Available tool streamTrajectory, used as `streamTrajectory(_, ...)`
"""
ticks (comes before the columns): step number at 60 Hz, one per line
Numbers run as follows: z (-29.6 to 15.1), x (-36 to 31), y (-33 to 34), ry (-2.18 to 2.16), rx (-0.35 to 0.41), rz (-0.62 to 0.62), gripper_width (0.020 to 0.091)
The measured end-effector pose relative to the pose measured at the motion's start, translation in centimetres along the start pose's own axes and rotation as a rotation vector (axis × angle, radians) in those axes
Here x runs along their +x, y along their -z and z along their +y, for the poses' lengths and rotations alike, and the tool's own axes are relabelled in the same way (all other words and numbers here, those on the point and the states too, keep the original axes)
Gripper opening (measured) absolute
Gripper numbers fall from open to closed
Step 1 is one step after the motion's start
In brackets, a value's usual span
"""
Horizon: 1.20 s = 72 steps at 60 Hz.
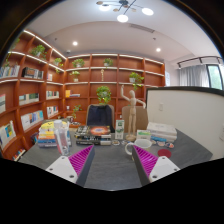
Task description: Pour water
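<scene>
Currently the gripper point(113, 160) hangs with fingers apart, empty, above the grey table point(110, 170)

You won't find any text, label, brand, number or sign that can be read here: the books on the wall shelves point(30, 95) and the boxes and packages on the table point(110, 165) carry colours and shapes only, and any printing on them is too small for you to make out
</scene>
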State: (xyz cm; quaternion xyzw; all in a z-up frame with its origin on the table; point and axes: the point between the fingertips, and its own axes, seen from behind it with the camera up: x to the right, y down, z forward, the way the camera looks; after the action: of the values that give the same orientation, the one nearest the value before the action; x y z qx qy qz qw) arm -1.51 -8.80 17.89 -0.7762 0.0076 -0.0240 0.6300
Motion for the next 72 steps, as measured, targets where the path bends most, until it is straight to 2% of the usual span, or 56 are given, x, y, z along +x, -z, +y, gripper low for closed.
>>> streamTrajectory(5,2.2,-3.5,-0.7,-0.002,-0.021,-0.032,0.0801)
streamTrajectory(6,1.2,-2.4,-0.1,0.001,-0.029,-0.043,0.0802)
streamTrajectory(11,4.2,-8.7,-2.1,-0.017,-0.034,-0.095,0.0801)
streamTrajectory(22,4.6,-17.0,-5.1,-0.08,-0.001,-0.202,0.0808)
streamTrajectory(37,2.9,-21.8,-11.4,-0.161,0.055,-0.248,0.08)
streamTrajectory(49,3.8,-24.0,-15.0,-0.079,0.021,-0.259,0.0791)
streamTrajectory(52,4.1,-24.2,-15.8,-0.054,0.014,-0.254,0.076)
streamTrajectory(60,3.8,-25.4,-17.0,0.041,0.031,-0.265,0.0522)
streamTrajectory(67,3.8,-26.1,-17.4,0.083,0.034,-0.275,0.0484)
streamTrajectory(72,3.8,-26.3,-17.4,0.101,0.038,-0.284,0.0412)
